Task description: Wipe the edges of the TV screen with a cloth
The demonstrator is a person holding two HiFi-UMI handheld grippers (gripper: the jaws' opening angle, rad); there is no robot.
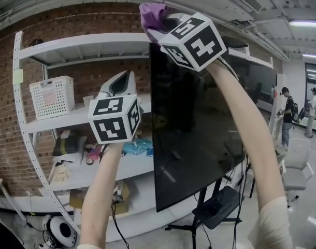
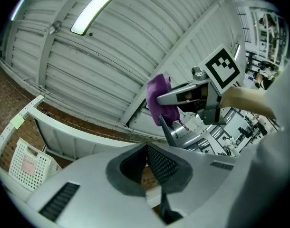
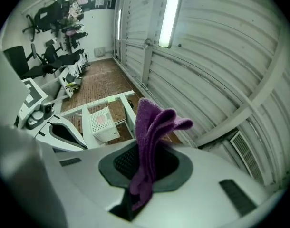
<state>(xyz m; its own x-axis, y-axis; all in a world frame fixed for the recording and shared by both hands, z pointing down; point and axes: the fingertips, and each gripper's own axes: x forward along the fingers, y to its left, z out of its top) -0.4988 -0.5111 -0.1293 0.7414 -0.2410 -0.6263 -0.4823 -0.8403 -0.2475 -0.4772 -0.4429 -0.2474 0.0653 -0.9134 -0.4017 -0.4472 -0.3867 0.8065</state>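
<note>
Head view: the right gripper (image 1: 166,22) was seen raised to the top left corner of the TV screen (image 1: 194,123), w/ the purple cloth (image 1: 150,15) bunched at that corner. The wiping step was judged to be in hand at the top edge. Next, the cloth would need to be drawn along an edge w/ firm contact. The left gripper (image 1: 127,78) was held lower, near the screen's left edge. A white basket (image 1: 52,96) was seen on the shelf (image 1: 80,41); sth pinkish lay inside, not identifiable.

Left gripper view: the jaws were seen pressed together, nothing between them.

Right gripper view: the jaws were clamped on the cloth, its folds sticking out past the tips.
</note>
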